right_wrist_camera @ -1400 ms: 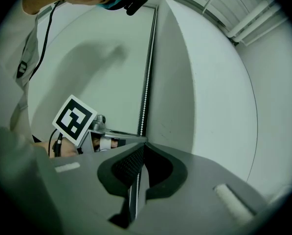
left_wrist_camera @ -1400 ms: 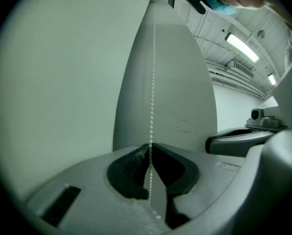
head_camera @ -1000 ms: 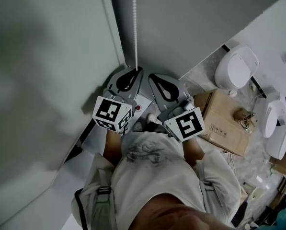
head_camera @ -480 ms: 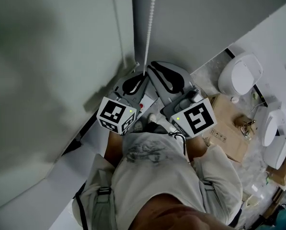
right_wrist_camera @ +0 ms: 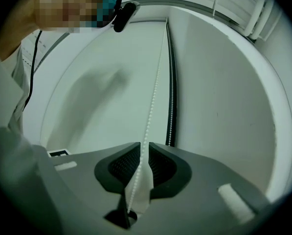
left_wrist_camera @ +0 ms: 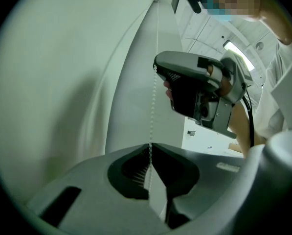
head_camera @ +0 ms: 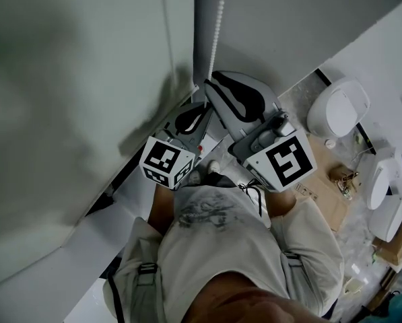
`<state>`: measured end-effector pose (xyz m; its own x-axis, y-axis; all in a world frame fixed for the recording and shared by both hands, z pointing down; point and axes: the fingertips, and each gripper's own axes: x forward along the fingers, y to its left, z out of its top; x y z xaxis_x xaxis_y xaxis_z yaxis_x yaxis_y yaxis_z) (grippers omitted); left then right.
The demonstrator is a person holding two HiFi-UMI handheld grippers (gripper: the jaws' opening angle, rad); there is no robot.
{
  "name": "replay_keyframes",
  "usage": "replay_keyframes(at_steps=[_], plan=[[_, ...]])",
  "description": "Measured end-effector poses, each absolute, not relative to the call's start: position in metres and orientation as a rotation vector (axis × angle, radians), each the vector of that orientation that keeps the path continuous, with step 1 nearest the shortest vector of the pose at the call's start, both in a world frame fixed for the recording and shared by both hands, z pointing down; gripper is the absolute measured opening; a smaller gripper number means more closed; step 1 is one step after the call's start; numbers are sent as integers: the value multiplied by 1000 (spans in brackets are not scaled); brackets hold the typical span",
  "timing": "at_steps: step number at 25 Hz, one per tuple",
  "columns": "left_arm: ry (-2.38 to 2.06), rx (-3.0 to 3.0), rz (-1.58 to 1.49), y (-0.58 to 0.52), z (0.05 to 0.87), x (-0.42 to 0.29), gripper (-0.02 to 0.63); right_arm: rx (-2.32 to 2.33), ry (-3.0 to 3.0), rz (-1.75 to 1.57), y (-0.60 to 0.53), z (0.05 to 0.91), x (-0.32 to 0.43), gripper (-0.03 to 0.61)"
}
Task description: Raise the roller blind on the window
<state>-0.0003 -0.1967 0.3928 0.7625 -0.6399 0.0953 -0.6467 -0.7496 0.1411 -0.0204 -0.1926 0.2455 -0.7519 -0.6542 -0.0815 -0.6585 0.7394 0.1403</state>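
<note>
- Right claw point(head_camera: 213, 81) now sits higher up the chain point(head_camera: 217, 19), jaws barely apart around it.
- Left claw point(head_camera: 202, 108), just below, pinches the chain tight.
- Hand-over-hand pulling, probably: the right must close, then pull.

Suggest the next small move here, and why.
Probably close the right hand-held gripper on the bead chain: the chain runs through a gap between its jaws, while the left hand-held gripper, lower down, is shut on it.

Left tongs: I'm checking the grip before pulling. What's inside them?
The chain runs into the left tongs, whose tips are closed on it, and down the hollow behind them. Its lower stretch is covered by the tongs' body.
</note>
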Motion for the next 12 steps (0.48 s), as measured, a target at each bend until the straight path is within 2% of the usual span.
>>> replay_keyframes(at_steps=[5, 8, 12], plan=[[-1022, 2794, 54, -188, 398, -4, 23, -1079, 2925, 284, -192, 243, -29, 61], [-1014, 2796, 43, -186, 398, -2, 23, -1070, 2923, 274, -192, 242, -28, 18], [-1001, 2789, 34, -188, 393, 0, 22, -1073, 2902, 252, -191, 237, -25, 12]])
